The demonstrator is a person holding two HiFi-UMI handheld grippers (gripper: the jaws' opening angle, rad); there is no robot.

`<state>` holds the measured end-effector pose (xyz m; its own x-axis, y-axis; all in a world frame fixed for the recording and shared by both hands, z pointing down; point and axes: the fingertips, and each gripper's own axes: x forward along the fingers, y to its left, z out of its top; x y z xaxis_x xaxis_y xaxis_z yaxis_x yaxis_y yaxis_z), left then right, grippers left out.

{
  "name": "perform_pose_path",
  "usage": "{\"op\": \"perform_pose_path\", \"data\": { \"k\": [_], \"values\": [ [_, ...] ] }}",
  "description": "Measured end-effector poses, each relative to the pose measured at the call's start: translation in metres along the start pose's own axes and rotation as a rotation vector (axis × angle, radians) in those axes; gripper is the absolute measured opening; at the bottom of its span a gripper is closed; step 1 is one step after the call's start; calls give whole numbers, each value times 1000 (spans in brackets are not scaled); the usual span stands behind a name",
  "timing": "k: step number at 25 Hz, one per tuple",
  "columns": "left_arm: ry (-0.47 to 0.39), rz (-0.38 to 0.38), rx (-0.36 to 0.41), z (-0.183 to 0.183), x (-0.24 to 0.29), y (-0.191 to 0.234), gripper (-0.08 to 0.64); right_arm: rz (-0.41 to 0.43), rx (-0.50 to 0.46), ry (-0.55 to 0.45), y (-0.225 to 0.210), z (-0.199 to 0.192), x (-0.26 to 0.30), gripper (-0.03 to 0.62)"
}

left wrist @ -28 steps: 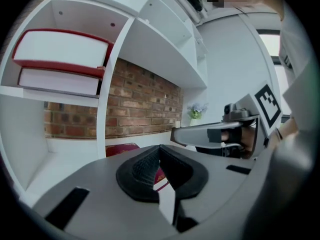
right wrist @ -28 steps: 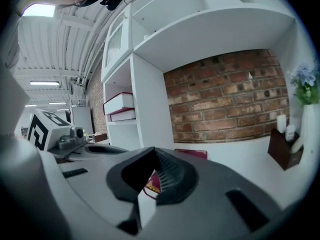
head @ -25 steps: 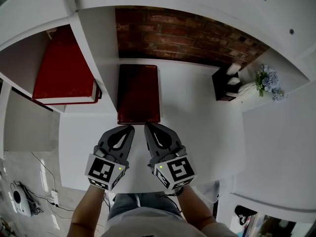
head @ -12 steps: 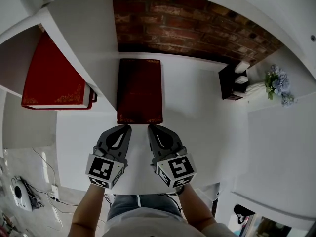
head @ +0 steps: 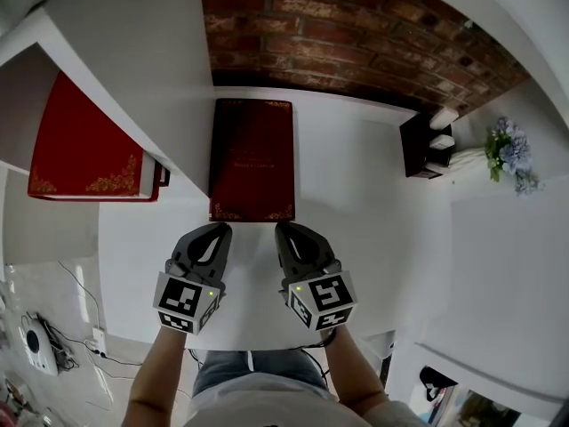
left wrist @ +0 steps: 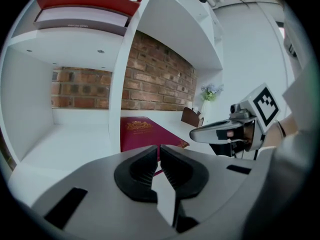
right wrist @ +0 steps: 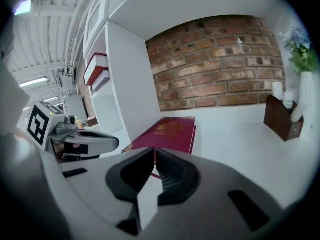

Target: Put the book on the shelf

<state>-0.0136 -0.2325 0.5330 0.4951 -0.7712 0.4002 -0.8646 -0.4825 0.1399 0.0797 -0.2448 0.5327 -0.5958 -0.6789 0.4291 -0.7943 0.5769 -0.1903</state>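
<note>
Head view, with both gripper views: the left gripper (head: 216, 230) and the right gripper (head: 286, 229) are held side by side above the near part of a white desk surface (head: 373, 229), each with a marker cube at its rear and a forearm behind it. Each gripper's own view shows its two black ribbed jaws brought together with only a thin slit between them and nothing clamped; both are clenched and empty. Both point toward the dark red book (head: 252, 158), which lies flat on the desk surface with its cover up, gold ornament showing in the corners and centre of the cover. The near edge of the book lies just ahead of the two sets of jaw tips and apart from them; neither gripper touches it. The left long edge of the book runs close beside a white upright divider panel (head: 151, 69) of the shelf unit. Beyond that panel, in the left compartment, a second red book (head: 84, 149) with gold corner ornament lies flat on a shelf board. A red brick wall (head: 356, 25) closes the back of the desk bay. At the right rear of the desk stands a dark brown desk organiser (head: 418, 145) holding small white items, and beside it a bunch of pale blue flowers (head: 511, 154). Cables (head: 84, 363) lie on the floor at the lower left.
</note>
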Motion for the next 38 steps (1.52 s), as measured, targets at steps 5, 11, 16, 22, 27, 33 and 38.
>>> {"op": "perform_pose_path", "data": {
  "k": [5,11,16,22,27,33,38],
  "values": [
    [22,16,-9,-10,0,12,15,-14,-3,48,-16,-15,0,39],
    [42,61,-10,-21,-4,29,19,-27,-26,111,-28,-34,2,95],
    [90,78,-21,-38,-2,40,103,-38,-30,140,-36,-43,4,109],
    [148,51,-14,-58,9,43,150,-33,-51,165,-40,-49,9,124],
    [173,50,-2,-61,14,44,155,-18,-63,173,-42,-50,15,132],
    [191,62,47,-59,18,44,155,8,-97,191,-39,-51,24,144],
    [217,56,80,-58,28,45,155,26,-110,197,-37,-50,30,149]
  ]
}}
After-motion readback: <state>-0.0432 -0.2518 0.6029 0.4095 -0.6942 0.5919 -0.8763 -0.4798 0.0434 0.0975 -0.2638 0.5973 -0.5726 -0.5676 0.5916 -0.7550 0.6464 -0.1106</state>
